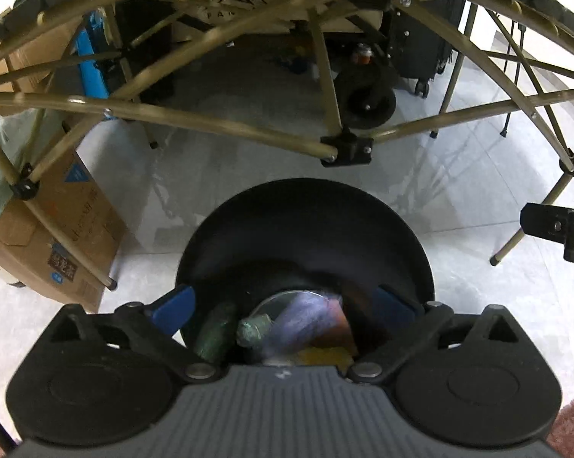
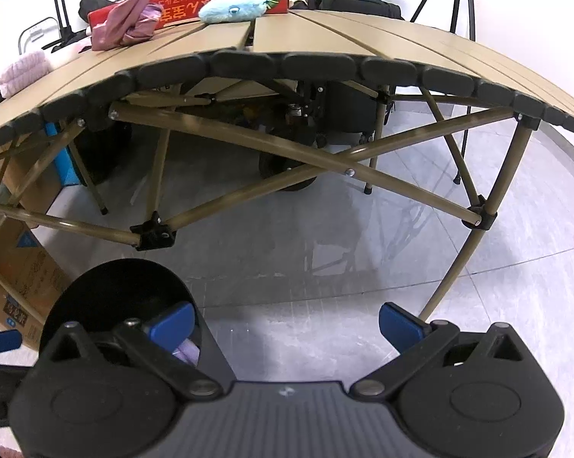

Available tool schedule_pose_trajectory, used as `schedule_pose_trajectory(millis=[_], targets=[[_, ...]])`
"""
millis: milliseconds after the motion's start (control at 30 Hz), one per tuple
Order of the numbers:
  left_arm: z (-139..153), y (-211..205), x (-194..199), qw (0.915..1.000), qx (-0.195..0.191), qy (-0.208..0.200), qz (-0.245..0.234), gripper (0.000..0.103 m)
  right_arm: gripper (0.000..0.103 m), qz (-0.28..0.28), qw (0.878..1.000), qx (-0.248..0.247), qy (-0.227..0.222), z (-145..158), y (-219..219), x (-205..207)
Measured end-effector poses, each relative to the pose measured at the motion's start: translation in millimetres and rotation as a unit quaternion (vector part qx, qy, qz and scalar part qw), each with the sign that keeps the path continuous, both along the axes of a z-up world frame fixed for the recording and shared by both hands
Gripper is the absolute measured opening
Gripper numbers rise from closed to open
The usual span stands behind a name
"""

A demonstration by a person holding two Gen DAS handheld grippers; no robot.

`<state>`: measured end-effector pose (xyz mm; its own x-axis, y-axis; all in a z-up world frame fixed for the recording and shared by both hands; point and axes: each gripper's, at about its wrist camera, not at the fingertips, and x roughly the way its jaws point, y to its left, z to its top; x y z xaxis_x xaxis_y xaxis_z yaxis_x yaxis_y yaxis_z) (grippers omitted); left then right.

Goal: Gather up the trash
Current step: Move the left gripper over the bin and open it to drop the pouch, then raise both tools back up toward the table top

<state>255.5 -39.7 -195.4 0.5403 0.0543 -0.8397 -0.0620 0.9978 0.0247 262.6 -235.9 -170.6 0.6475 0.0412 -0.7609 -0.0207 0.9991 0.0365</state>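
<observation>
While both grippers, left [image 1: 283, 305] and right [image 2: 287, 324], hang wide open and empty, trash [image 1: 306, 328] lies in the black bin [image 1: 306, 229] under the left; bench [image 2: 325, 42] underside reads "PAN".

- The black bin [image 1: 306, 229] has smooth, matt plastic walls; the trash [image 1: 306, 328] inside looks like glossy, crinkled wrappers.
- At 9 o'clock from it, a cardboard box [image 1: 69, 252] of dull brown paperboard.
- The floor [image 1: 248, 175] is glossy grey tile, mirroring the table legs [image 1: 218, 126] of satin tan metal tube.
- At 12 o'clock in the right view, a fuzzy blue plush toy [image 2: 233, 8] on the smooth, matt tabletop [image 2: 325, 42].
</observation>
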Motion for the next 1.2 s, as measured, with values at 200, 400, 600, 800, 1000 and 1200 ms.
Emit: schedule_pose_trajectory(millis=[200, 400, 600, 800, 1000, 1200], targets=[[-8, 3, 3, 0.9995, -0.001, 0.03, 0.009, 0.103, 0.103, 0.002, 1.0, 0.0, 0.002, -1, 0, 1], [-9, 3, 3, 0.9993, -0.009, 0.036, 0.008, 0.103, 0.103, 0.005, 1.0, 0.0, 0.006, -3, 2, 2], [-8, 4, 3, 0.9992, -0.011, 0.036, 0.009, 0.103, 0.103, 0.008, 1.0, 0.001, 0.008, -4, 2, 2], [-3, 3, 1, 0.9996, -0.011, 0.023, 0.011, 0.103, 0.103, 0.009, 1.0, 0.004, 0.007, -4, 2, 2], [2, 1, -1, 0.9999, -0.008, 0.009, 0.009, 0.103, 0.103, 0.012, 1.0, 0.008, 0.009, -4, 2, 1], [10, -2, -5, 0.9999, 0.006, -0.014, 0.003, 0.103, 0.103, 0.013, 1.0, 0.01, 0.003, -2, 3, 0]])
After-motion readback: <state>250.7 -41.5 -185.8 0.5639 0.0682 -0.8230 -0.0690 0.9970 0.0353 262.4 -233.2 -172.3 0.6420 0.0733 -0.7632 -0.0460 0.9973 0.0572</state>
